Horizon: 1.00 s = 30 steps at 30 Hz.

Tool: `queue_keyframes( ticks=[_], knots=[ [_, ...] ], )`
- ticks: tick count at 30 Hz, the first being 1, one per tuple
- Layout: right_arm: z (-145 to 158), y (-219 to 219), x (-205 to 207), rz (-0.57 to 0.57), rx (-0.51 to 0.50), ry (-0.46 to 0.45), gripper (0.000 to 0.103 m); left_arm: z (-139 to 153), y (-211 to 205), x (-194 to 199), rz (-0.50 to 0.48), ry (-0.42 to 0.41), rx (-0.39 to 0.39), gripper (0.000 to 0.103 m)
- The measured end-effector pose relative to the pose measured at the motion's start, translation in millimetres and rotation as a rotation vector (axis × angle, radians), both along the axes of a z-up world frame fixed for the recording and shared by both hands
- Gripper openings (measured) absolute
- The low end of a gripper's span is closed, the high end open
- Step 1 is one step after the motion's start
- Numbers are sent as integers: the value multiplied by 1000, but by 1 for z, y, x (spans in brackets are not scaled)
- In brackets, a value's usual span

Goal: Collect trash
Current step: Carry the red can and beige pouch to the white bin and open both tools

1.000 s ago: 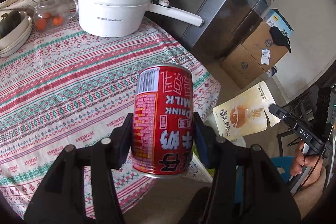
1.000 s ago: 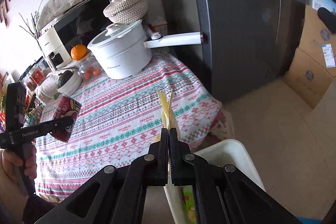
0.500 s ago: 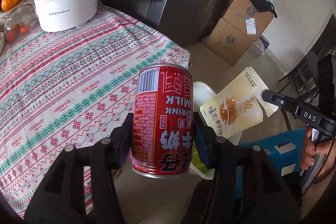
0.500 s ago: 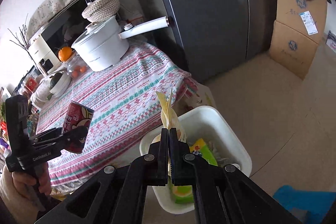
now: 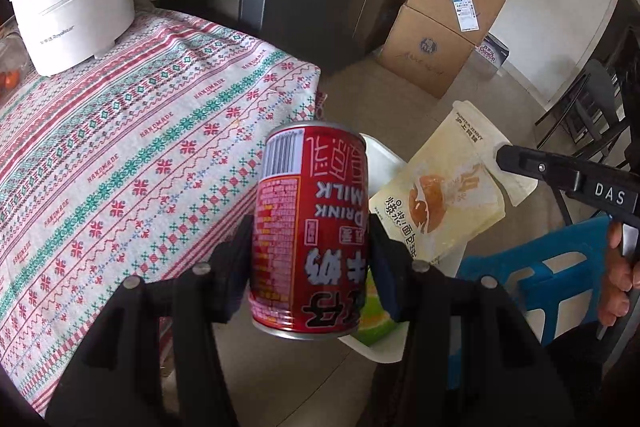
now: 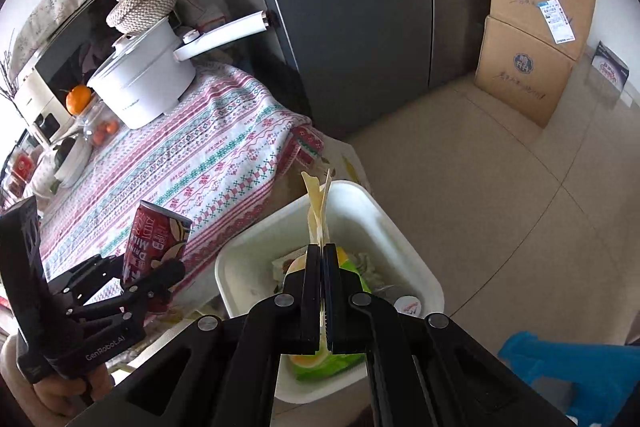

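My right gripper (image 6: 323,259), clamped on pouch (image 6: 318,211), hangs over bin (image 6: 416,267); left gripper (image 5: 308,239) w/ can (image 5: 310,227) at 9 o'clock, upright.

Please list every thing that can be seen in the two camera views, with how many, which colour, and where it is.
can: one, red, held upside down over the table edge
snack pouch: one, pale yellow, held above the bin
bin: one, white, on the floor beside the table, with wrappers inside
tablecloth: one, red and green pattern, on the table
pot: one, white, long handle, on the table
orange: one, on a glass jar behind the pot
cardboard boxes: two, brown, stacked by the wall
fridge: one, dark grey, behind the table
stool: one, blue, on the floor
left gripper: black, shut on can
right gripper: black, shut on snack pouch
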State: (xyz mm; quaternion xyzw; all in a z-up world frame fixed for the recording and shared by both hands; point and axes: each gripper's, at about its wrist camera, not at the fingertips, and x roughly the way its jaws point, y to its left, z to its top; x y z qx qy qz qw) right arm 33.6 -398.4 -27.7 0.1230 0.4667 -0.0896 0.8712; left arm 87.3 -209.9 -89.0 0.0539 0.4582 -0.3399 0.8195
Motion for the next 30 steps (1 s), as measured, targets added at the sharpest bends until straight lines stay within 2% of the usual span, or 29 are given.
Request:
queue_keyframes(
  ticks=[15, 17, 19, 24, 30],
  knots=[
    [-8, -13, -12, -36, -22, 32, 2, -36, -38, 5, -52, -35, 63, 55],
    [-8, -14, -11, -40, -28, 37, 2, -36, -38, 8, -45, -42, 79, 58],
    [-9, -14, -11, -44, -31, 41, 2, -33, -35, 12, -37, -44, 82, 67],
    [-10, -12, -9, -42, -39, 46, 2, -18, -15, 20, 14, -24, 45, 75],
    [-12, -4, -1, -35, -59, 57, 2, -4, 13, 18, 74, -39, 49, 83]
  ],
)
